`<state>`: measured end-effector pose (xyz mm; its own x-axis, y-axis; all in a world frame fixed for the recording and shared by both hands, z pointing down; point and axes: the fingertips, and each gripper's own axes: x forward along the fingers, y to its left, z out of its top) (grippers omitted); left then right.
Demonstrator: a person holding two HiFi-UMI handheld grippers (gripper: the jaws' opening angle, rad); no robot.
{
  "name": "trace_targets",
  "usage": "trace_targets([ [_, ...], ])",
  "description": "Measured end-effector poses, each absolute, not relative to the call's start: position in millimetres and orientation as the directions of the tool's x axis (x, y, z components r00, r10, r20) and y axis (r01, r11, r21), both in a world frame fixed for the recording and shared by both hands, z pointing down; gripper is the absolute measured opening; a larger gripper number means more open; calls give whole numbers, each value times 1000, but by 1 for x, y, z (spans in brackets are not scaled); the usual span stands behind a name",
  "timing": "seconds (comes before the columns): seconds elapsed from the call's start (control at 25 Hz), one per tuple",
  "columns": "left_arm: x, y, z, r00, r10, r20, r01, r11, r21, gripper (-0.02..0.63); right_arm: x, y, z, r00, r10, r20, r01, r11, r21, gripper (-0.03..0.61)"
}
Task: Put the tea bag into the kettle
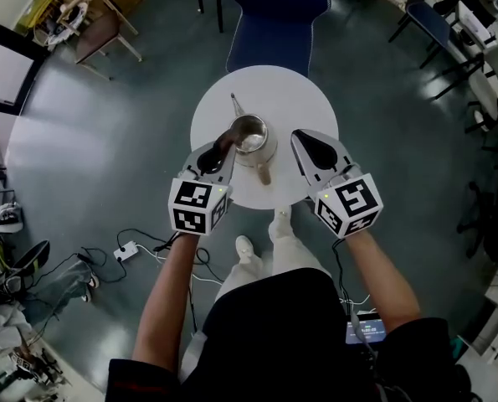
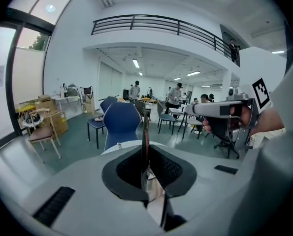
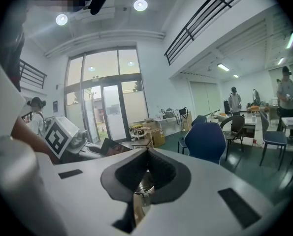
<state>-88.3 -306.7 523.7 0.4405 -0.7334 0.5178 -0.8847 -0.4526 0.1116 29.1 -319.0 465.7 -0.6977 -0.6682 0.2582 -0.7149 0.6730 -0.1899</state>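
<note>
- Left gripper point(image 1: 219, 151) in my hand is clamped on the tea bag point(image 1: 230, 136), a thin flat packet standing edge-on between the jaws.
- I hold the tea bag at the left rim of the open kettle point(image 1: 265, 145), which stands mid-way on the round white desk point(image 1: 290, 99).
- My right gripper point(image 1: 299, 138) hovers just right of the kettle, jaws together with nothing between them.

The left claw point(image 1: 225, 145) hides one edge of the kettle point(image 1: 255, 141).
</note>
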Motion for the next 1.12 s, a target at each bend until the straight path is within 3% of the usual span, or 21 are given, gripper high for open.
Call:
trace_targets([
  [0.68,-78,-338,580,395,-598,697,-817,-576,-31,40,29,-334,500,-697,-651,300,-715,661,-227,18],
  [1.12,-68,-346,607,364,-502,785,-779,-626,-39,40,40,-336,513,-693,-649,313,-719,650,-246,18],
])
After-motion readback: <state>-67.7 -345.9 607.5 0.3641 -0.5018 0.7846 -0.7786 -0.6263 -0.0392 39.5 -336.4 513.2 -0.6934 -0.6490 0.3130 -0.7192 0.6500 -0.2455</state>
